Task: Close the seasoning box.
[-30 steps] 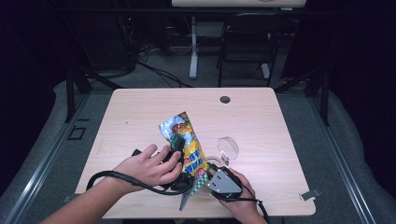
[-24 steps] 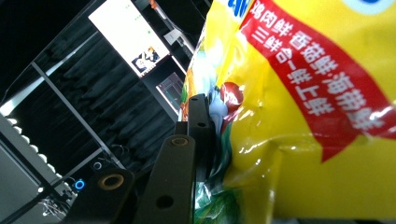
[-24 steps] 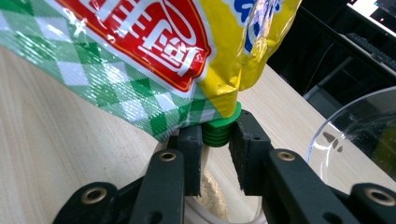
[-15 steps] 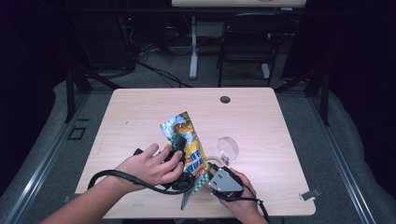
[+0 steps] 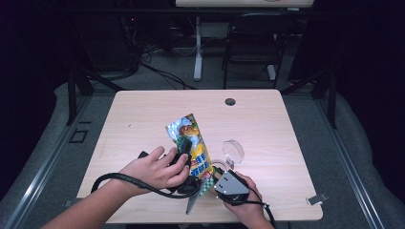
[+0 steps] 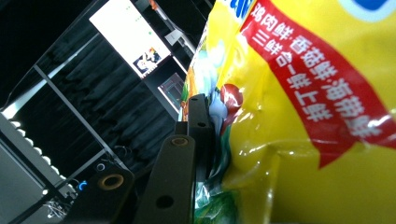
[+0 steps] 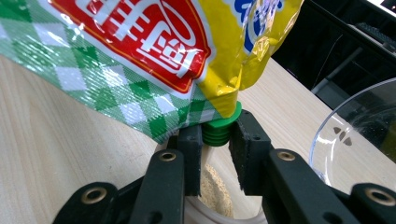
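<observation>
Unmoved: green cap (image 7: 220, 128) between right claw (image 7: 216, 140) jaws.

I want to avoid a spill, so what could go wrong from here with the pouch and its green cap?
The right gripper pinches the green cap near the jaw tips, so it may slip while twisting. The left gripper presses the soft pouch; squeezing could push contents out once the cap loosens. The clear bowl sits close beside the pouch and could be knocked.
</observation>
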{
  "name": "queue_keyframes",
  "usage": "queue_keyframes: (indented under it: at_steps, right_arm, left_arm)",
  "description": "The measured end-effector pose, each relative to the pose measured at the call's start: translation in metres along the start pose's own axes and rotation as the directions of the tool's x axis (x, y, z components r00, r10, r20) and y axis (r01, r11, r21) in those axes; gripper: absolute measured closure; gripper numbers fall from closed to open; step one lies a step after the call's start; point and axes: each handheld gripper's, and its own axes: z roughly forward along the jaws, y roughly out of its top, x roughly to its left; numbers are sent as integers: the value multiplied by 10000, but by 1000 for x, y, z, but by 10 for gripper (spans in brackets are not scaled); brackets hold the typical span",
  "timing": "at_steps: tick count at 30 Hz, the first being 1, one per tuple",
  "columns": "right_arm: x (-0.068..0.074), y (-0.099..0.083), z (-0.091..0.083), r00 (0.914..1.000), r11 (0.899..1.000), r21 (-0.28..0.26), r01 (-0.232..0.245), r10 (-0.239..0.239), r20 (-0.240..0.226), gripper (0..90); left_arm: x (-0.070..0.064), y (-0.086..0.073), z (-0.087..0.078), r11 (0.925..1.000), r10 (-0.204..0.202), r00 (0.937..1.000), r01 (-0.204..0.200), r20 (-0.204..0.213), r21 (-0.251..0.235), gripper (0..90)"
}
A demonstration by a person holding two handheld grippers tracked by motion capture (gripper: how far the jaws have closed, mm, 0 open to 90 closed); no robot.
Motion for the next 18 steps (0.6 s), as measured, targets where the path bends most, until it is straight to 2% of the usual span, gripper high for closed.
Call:
queue_keyframes:
  at_steps: [7,10,18]
  right_arm:
    - [1,-1,0,10000,9999,73,70,-71,19,744]
    - [0,-1,-1,10000,10000,32,43,-43,-1,744]
    - [0,-1,-2,9999,9999,16,111,-111,54,744]
  left_arm:
    - [1,1,-2,10000,20,10000,-20,-15,-10,845]
    - [3,1,-3,9998,164,9999,-164,19,101,845]
    - [3,1,-3,10000,15,10000,-16,23,61,848]
